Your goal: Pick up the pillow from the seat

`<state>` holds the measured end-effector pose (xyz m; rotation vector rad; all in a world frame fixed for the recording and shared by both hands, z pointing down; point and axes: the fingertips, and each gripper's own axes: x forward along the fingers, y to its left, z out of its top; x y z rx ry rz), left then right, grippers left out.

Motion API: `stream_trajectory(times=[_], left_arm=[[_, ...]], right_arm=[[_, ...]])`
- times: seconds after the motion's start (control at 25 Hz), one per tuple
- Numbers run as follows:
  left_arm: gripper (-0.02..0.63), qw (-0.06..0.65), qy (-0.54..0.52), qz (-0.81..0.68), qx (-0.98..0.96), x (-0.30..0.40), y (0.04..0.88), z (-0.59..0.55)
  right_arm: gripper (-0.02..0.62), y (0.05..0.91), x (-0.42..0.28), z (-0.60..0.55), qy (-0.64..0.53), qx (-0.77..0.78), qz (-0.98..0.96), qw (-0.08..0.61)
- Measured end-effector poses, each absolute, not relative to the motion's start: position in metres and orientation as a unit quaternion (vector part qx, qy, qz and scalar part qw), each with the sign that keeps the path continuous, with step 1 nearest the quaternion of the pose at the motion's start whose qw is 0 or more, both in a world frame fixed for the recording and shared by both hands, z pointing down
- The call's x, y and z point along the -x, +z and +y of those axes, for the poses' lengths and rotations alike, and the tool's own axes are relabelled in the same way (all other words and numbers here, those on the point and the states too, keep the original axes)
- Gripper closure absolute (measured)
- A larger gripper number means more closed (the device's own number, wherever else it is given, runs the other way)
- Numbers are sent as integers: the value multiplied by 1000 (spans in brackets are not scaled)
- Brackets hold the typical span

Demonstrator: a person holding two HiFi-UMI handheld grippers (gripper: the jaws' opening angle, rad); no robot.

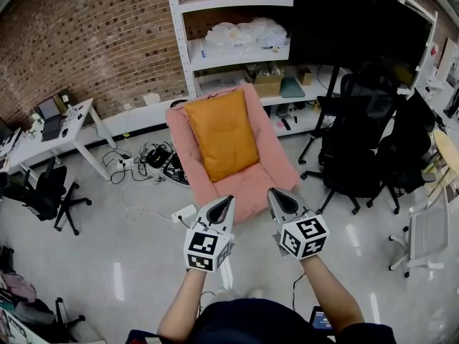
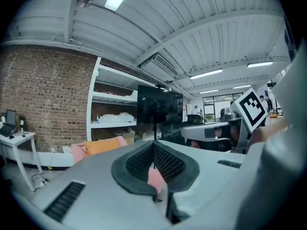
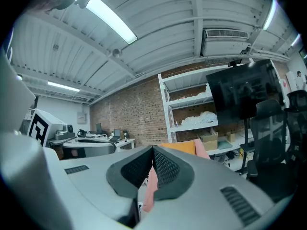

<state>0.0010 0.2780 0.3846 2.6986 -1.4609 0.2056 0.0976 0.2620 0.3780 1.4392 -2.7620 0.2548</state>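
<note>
An orange pillow (image 1: 222, 135) leans against the back of a pink armchair (image 1: 269, 174) in the head view. My left gripper (image 1: 228, 201) hovers just before the chair's front edge, shut and empty. My right gripper (image 1: 275, 193) is beside it, also shut with nothing held. In the left gripper view the pillow (image 2: 101, 146) shows at the left, past the closed left gripper (image 2: 153, 145). The right gripper view has the pillow (image 3: 181, 148) just above the closed right gripper (image 3: 153, 150).
White shelving (image 1: 237, 45) stands behind the armchair against a brick wall. Black office chairs (image 1: 362, 145) crowd the right side. Cables and a power strip (image 1: 154, 160) lie on the floor at the chair's left. A white desk (image 1: 57, 131) and another chair (image 1: 43, 192) are at far left.
</note>
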Motion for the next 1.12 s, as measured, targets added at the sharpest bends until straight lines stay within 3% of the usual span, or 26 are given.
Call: stream_trajectory(times=[1.12], left_arm=[[601,24,69,-487,-870,-29,381,283]], right_arm=[[578,380,-119,261,83,-441,-894,1]])
